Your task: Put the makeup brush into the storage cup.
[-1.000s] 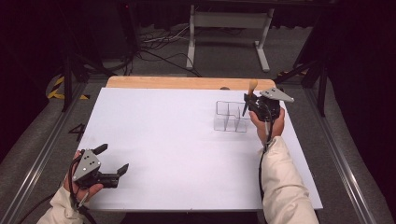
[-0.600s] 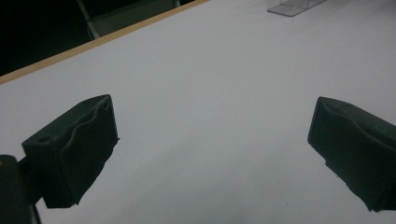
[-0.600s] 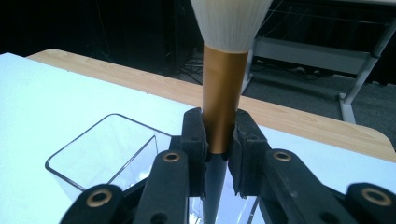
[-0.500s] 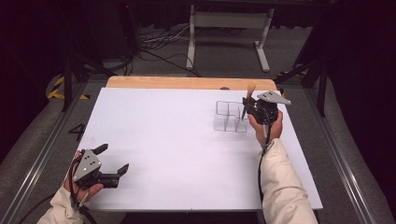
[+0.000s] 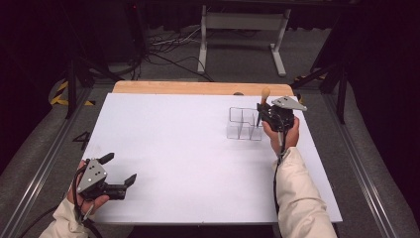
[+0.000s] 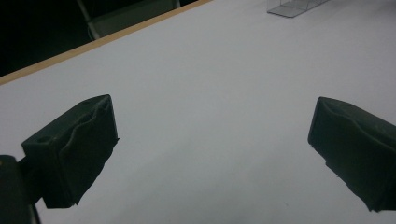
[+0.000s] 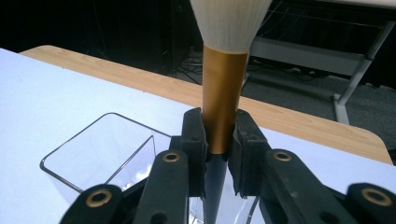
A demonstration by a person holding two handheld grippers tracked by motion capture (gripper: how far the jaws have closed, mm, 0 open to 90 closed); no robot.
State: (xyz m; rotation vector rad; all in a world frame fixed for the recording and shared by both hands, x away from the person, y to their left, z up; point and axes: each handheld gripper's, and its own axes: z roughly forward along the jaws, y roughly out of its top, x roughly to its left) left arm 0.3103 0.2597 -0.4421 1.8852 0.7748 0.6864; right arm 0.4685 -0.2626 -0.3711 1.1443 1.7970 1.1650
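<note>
**Brush poised over the clear organiser**

Nearest the person, the left tongs (image 5: pixel 118 174) rest at the front left corner of the white tabletop (image 5: pixel 188 148), released, jaws spread wide with nothing between them; the left gripper view looks out over bare white surface between the two black jaws.

Farther back and to the right, the right tongs (image 5: pixel 259 112) are clenched on a makeup brush with a gold metal ferrule, dark tapering handle and pale bristle head (image 7: pixel 225 88), held upright, bristles up. In the right gripper view the jaws pinch the ferrule's lower end, and the handle tip points down toward the clear, compartmented plastic organiser (image 5: pixel 242 124) at the tabletop's far right.

The step in hand looks like standing the brush in a compartment. Which compartment the tip is over cannot be told. The next move likely calls for a straight descent, keeping the handle clear of the dividing walls, then letting go.
</note>
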